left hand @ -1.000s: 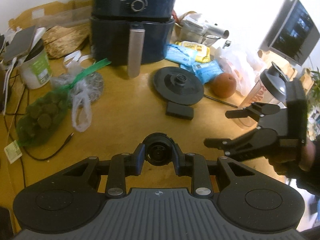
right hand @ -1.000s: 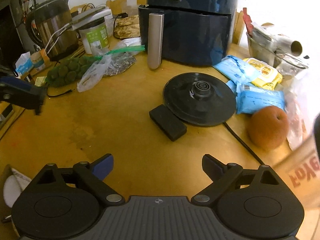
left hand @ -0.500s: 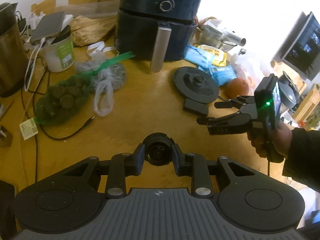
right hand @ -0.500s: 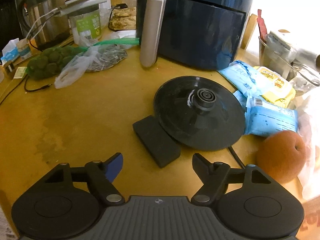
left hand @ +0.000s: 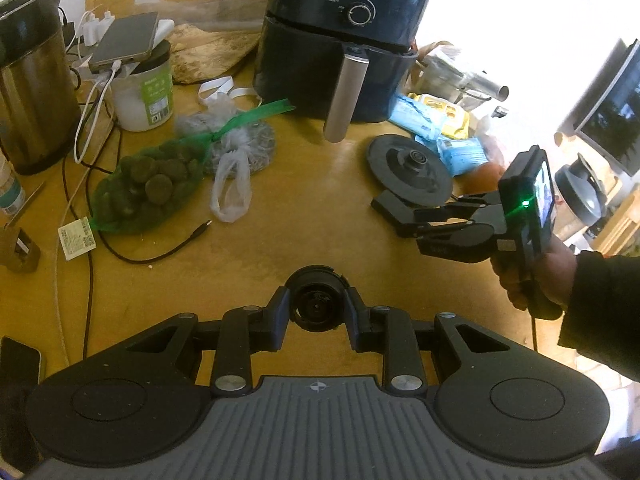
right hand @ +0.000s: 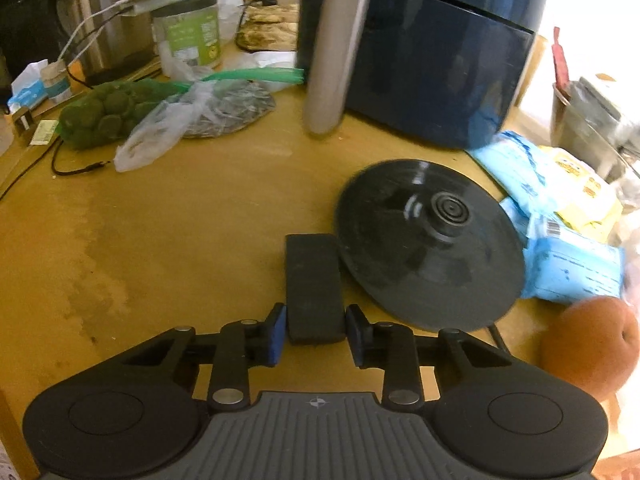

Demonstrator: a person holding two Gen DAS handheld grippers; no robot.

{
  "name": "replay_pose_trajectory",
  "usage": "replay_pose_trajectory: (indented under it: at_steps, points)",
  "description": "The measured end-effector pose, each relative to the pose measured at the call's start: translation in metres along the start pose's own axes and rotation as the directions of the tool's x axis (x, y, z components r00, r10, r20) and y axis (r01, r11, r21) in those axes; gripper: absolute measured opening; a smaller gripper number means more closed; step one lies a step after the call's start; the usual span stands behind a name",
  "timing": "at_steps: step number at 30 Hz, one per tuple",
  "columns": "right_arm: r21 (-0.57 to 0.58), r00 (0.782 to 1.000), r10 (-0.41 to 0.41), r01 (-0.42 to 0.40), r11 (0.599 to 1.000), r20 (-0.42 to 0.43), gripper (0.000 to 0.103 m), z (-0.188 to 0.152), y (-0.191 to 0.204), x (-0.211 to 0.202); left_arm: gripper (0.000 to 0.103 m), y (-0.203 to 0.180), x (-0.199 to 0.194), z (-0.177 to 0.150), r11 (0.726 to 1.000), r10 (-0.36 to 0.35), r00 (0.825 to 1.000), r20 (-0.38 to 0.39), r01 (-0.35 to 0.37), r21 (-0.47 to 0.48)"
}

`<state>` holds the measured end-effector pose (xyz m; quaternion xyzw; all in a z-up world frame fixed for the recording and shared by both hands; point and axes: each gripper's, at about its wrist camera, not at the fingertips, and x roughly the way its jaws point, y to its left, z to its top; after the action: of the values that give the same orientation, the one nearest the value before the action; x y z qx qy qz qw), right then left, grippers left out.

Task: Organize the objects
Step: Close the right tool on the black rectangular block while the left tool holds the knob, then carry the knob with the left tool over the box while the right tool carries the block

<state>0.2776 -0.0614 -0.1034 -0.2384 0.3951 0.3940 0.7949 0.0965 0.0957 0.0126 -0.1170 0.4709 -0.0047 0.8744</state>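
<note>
My right gripper (right hand: 316, 330) sits low at the bottom centre of its own view, its jaws closing around the near end of a small black rectangular block (right hand: 314, 286) that lies flat on the wooden table (right hand: 168, 240); the block is between the pads, but a thin gap shows on either side, so I do not read it as clamped yet. Just to the right of the block, touching or nearly so, is the round black kettle base (right hand: 430, 250), and past that, toward the right edge, lie blue snack packets (right hand: 576, 268) and a brown round fruit (right hand: 588, 346). Above, at upper centre, stands the dark blue air fryer (right hand: 432, 68) with its metal handle hanging down. In the left wrist view, my left gripper (left hand: 318, 310) is at bottom centre, jaws drawn together on a small black ring-shaped part (left hand: 318, 304). To the right of it in that frame I see a hand (left hand: 532, 276) carrying the right gripper over the block. At the left of that frame lie a green net bag of round dark fruit (left hand: 146, 184), a knotted clear plastic bag (left hand: 234, 164), a white tub (left hand: 144, 96) with a phone (left hand: 124, 40) on top, and a steel kettle (left hand: 34, 84).
</note>
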Motion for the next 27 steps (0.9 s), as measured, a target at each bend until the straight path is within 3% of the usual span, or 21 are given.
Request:
replay_pose_trajectory:
  at_steps: [13, 27]
  points:
    - [0.054, 1.000, 0.015, -0.014, 0.998, -0.017, 0.034, 0.015, 0.000, 0.012, 0.029, 0.002, -0.009, -0.009, 1.000, 0.002, 1.000, -0.001, -0.002, -0.010]
    - [0.143, 0.997, 0.063, -0.067, 0.987, 0.033, 0.034, 0.010, -0.001, -0.050, 0.029, -0.014, -0.016, -0.010, 0.998, -0.050, 0.999, 0.012, 0.049, 0.041]
